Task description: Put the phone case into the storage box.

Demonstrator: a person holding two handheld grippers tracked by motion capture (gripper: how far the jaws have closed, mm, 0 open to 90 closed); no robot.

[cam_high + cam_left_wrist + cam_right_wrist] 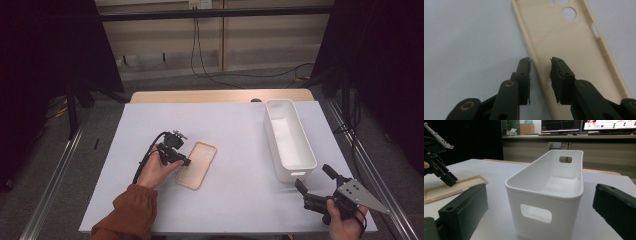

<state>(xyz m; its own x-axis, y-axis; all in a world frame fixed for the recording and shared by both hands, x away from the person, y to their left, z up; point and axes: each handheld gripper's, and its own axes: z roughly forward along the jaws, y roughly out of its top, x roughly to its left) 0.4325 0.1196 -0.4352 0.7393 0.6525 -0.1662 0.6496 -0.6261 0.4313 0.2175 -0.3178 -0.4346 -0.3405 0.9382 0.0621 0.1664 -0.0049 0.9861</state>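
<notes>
A cream-coloured, soft plastic phone case (196, 165) is seen lying open side up on the pale grey table mat (230, 135), and it serves here as the landmark. Its long left rim is straddled by the left gripper (540, 65), which is held in a hand with a rust-orange sleeve (129, 210) just left of the case. In the left gripper view, one black jaw is set outside the rim on the mat and the other inside the case's hollow, with the rim wall between them; the jaws are narrowed but a slim gap is still visible on each side of the wall, so no squeeze on it can be made out. The round camera cut-outs (569, 13) are found at the case's far end.

A long white plastic bin with handle slots (289, 137) is placed well to the right of the case, standing upright.

The right gripper (314, 184) is held near the table's front edge, farther right of the case and just in front of the bin's near end. Its jaws are spread wide, with nothing between them.
</notes>
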